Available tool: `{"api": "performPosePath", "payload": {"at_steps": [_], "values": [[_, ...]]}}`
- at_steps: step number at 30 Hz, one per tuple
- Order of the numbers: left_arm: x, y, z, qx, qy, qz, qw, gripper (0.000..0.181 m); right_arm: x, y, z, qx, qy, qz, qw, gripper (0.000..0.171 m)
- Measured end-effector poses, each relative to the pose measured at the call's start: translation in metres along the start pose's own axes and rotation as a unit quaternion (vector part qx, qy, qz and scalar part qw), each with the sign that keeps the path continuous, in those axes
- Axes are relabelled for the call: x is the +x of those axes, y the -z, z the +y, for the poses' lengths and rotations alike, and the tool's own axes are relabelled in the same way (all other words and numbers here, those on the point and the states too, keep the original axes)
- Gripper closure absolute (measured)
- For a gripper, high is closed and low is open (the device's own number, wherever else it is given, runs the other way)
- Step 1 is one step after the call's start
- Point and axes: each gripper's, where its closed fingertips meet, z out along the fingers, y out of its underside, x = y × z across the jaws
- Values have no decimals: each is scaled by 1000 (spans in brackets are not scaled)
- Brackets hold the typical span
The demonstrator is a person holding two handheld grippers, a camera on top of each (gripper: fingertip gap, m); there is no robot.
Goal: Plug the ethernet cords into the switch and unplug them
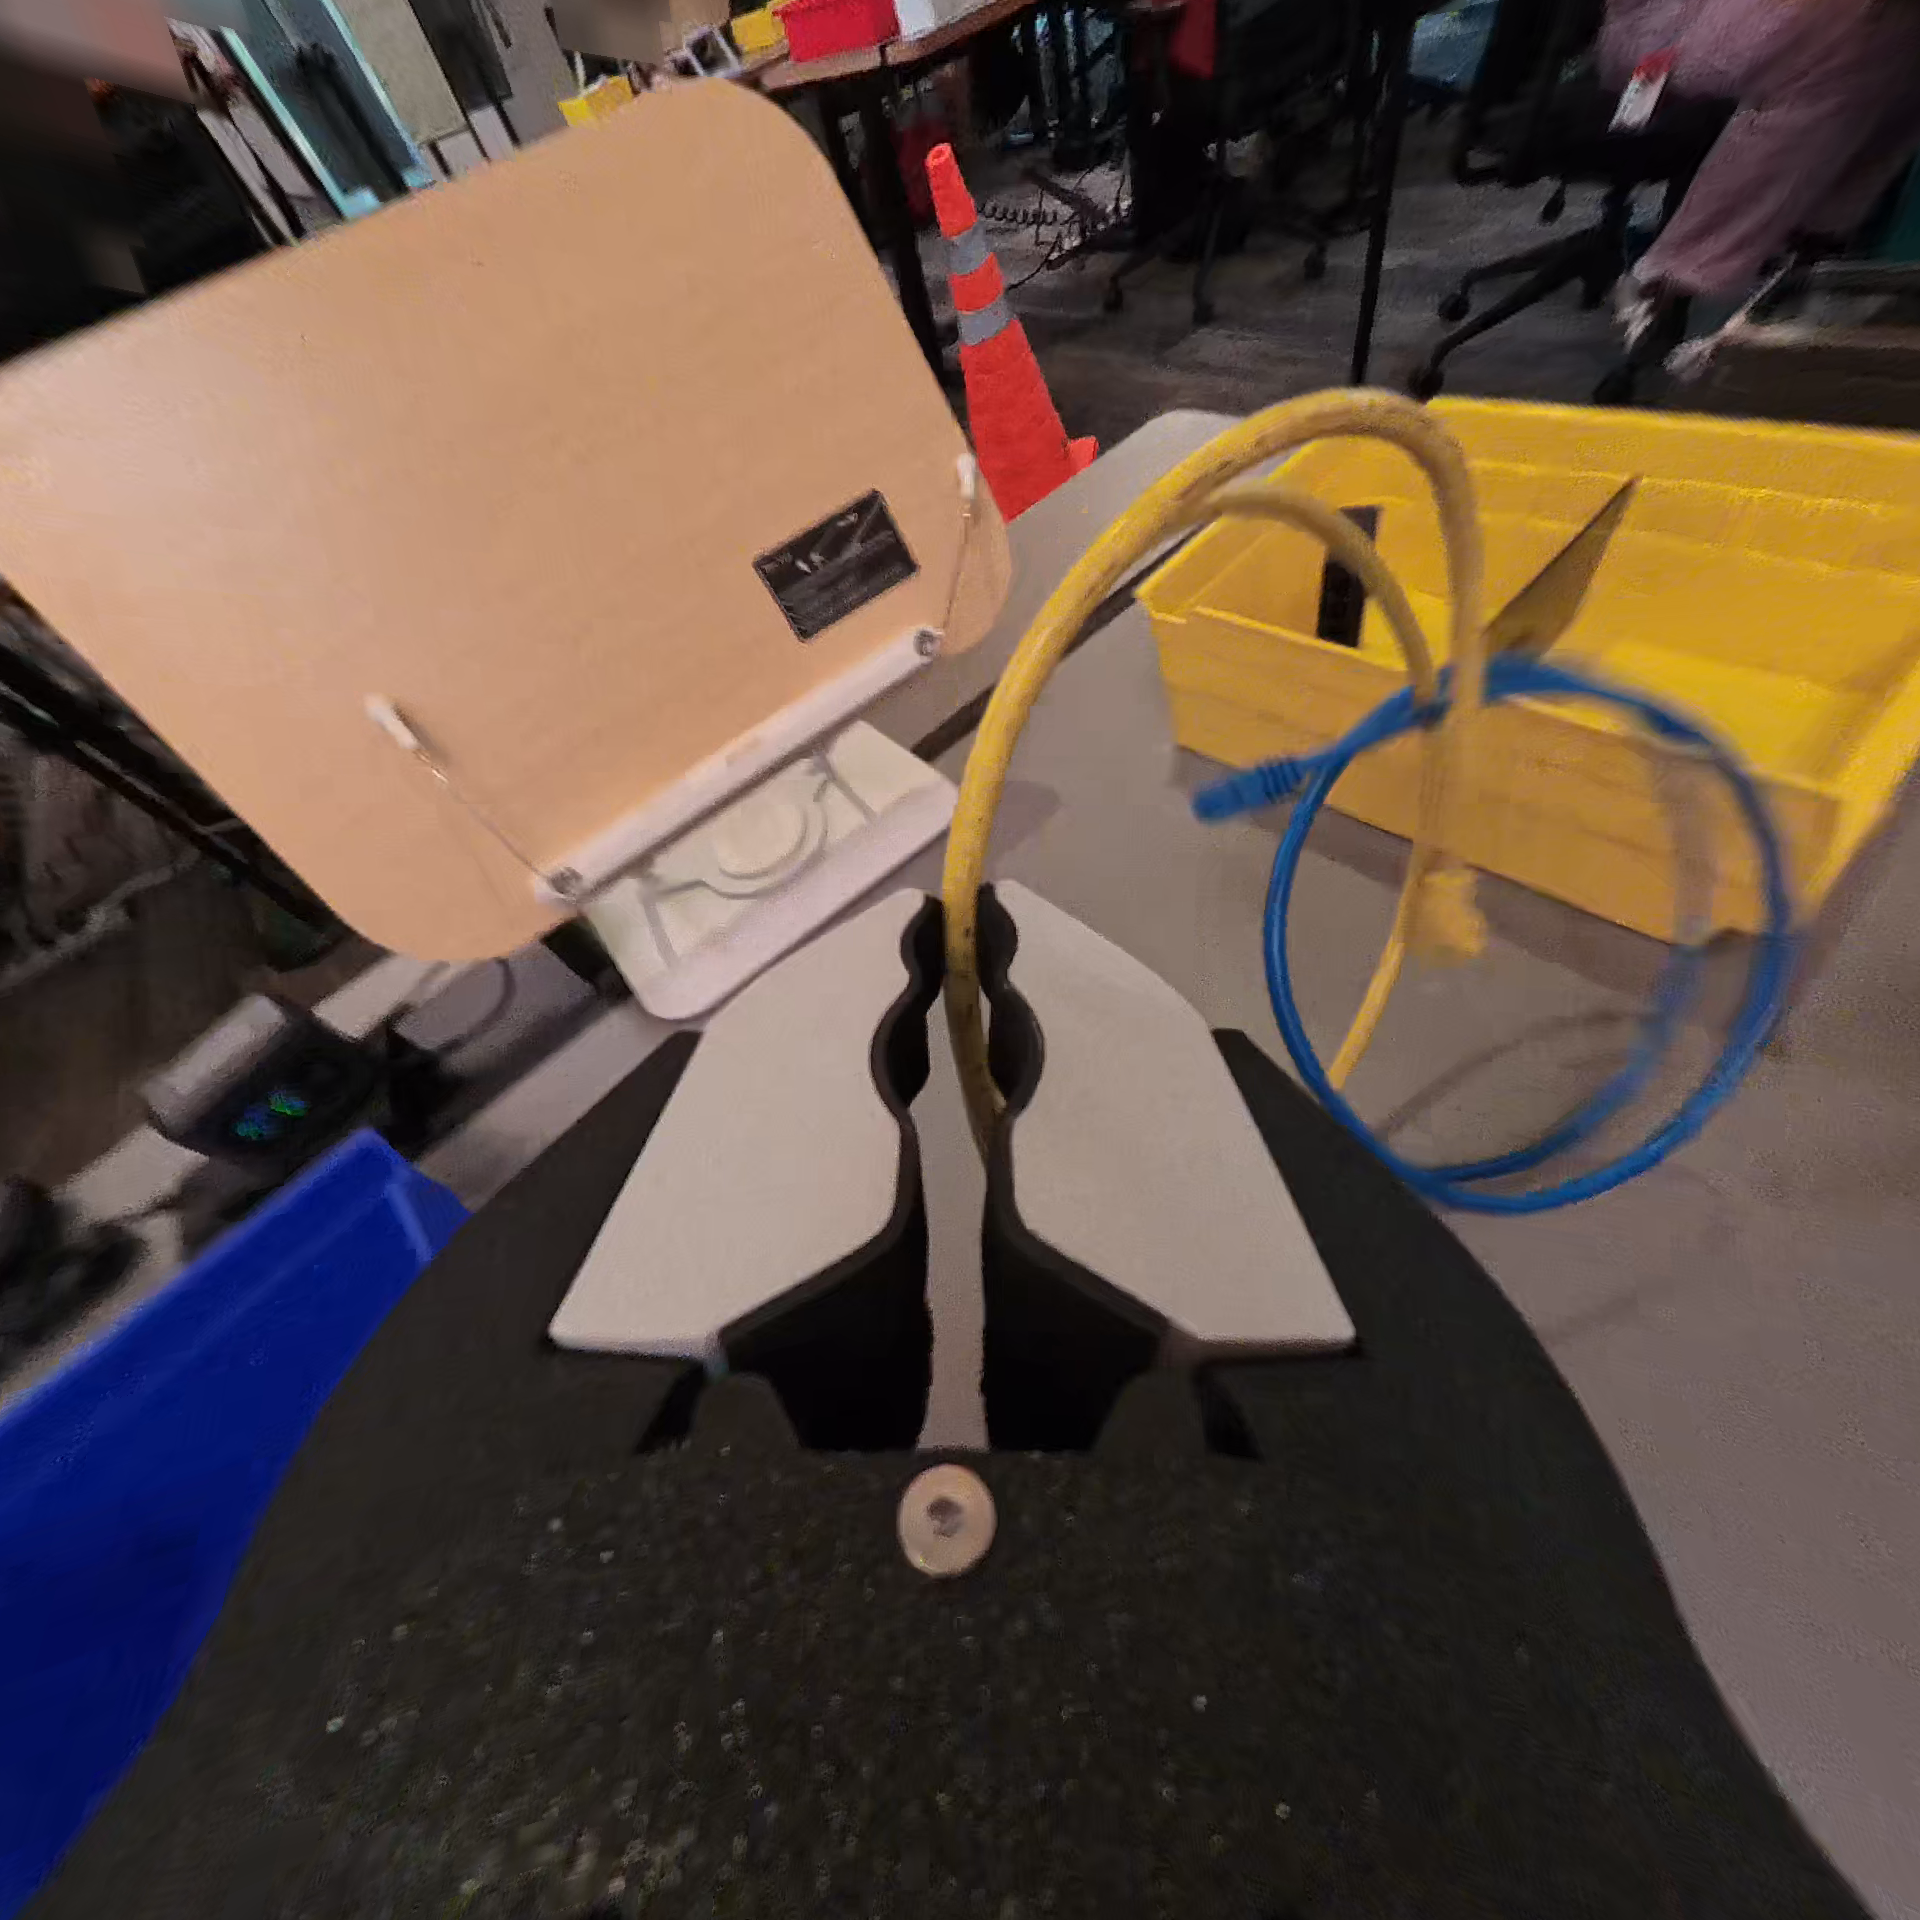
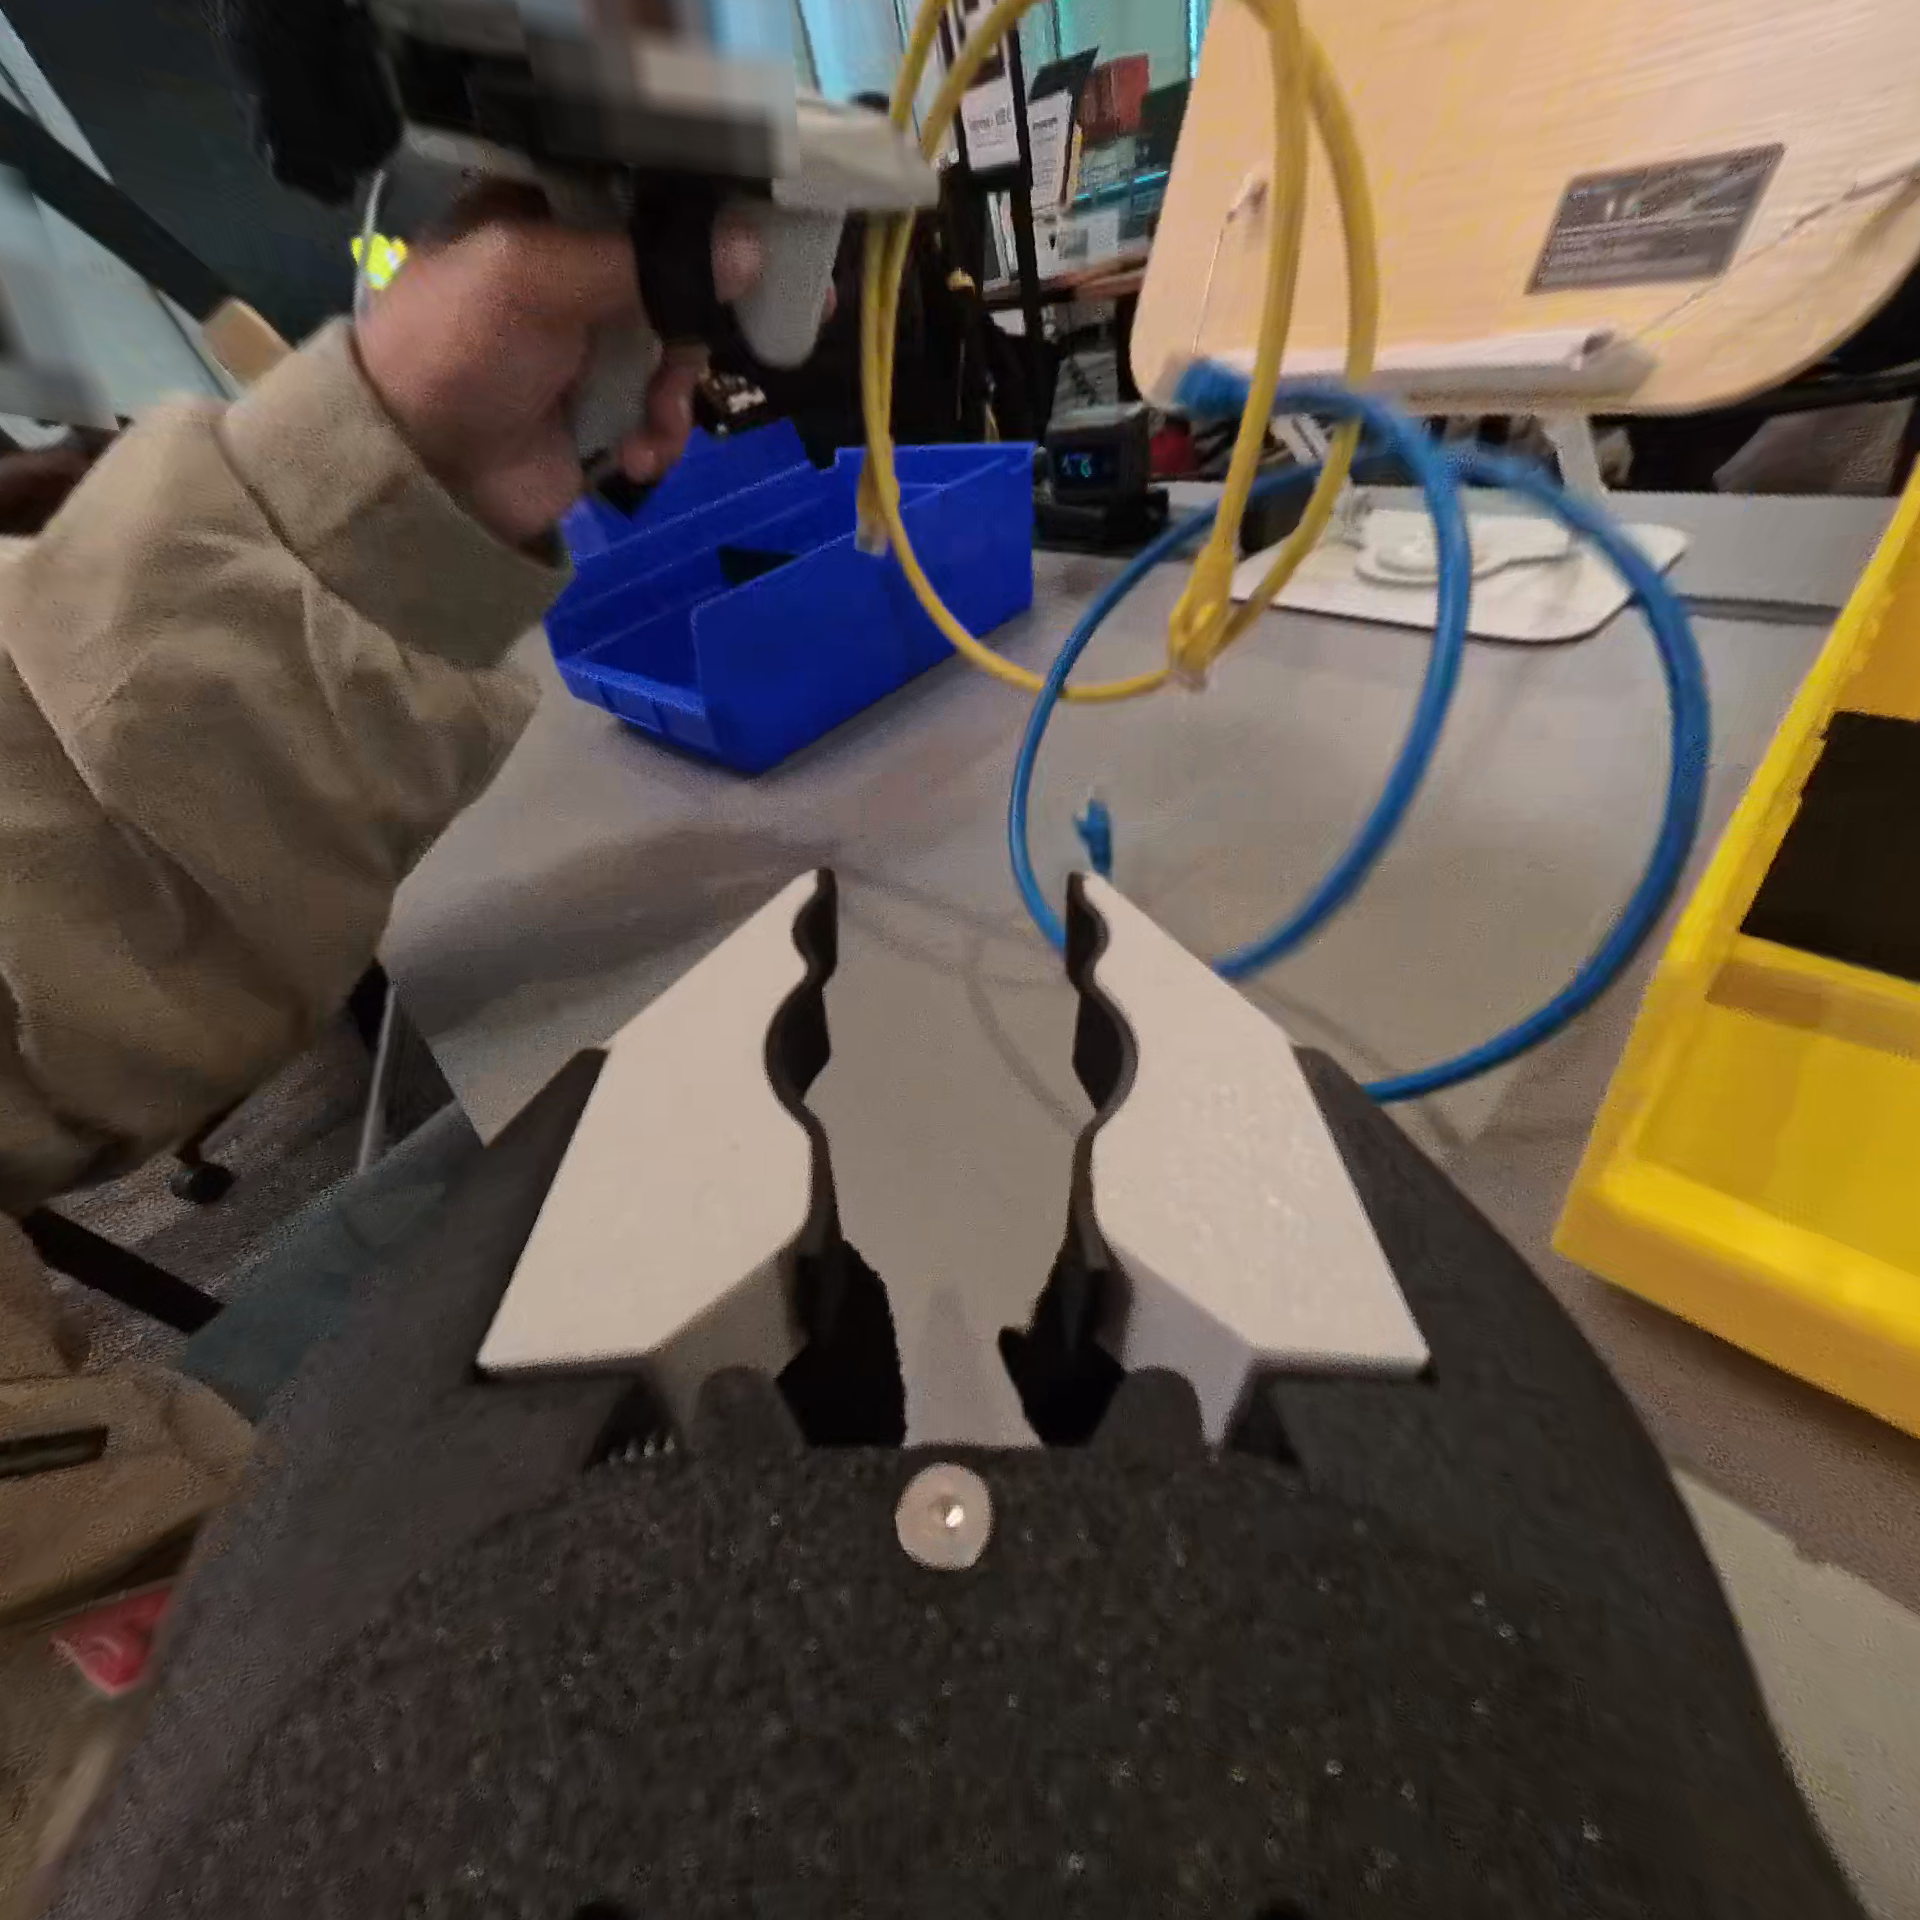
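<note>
Above the grey worktop (image 2: pixel 727 831), the left gripper (image 1: pixel 961 925) jaws clamp the yellow ethernet cord (image 1: pixel 1039 644); a looped blue ethernet cord (image 1: pixel 1538 1184) dangles from it. Right gripper (image 2: pixel 951 899) jaws open, empty. No switch visible; plugging apparently remains.

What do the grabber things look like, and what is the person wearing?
Each gripper, left and right, has two pale grey fingers with wavy black inner edges, set in a speckled black body with one silver screw. The sleeve on the arm in the right wrist view is a beige jacket's, with a folded cuff.
</note>
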Motion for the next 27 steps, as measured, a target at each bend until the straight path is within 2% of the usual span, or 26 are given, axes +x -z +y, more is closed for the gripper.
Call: {"api": "performPosePath", "payload": {"at_steps": [5,9,12,13,16,17,20,21,23,25,27], "values": [[8,32,20,3,9,-42,999,175,34,-21,-29,-18,50,55,997,133],[2,51,32,-4,15,-64,998,175,55,-42,-10,-71,32,44,996,130],[-3,57,39,-17,24,-62,998,175,28,-57,18,-97,8,-29,995,124],[-4,58,40,-16,32,-62,997,175,11,-60,31,-116,21,-60,991,123],[0,56,43,-21,43,-46,998,175,-23,-75,58,-152,98,-74,981,125],[1,55,44,-23,39,-46,998,175,-29,-81,66,-169,125,-64,976,129],[1,53,47,-32,30,-47,998,175,-21,-93,81,-206,217,3,954,166],[-1,53,50,-37,28,-50,998,175,-18,-93,82,-213,243,13,946,167],[-12,56,56,-54,20,-73,996,175,-11,-89,63,-188,243,34,951,167],[-31,61,67,-84,3,-114,990,175,-17,-78,29,-113,175,-4,978,167],[-48,65,79,-105,2,-140,985,176,-26,-60,-5,-26,109,-62,992,167]]}}
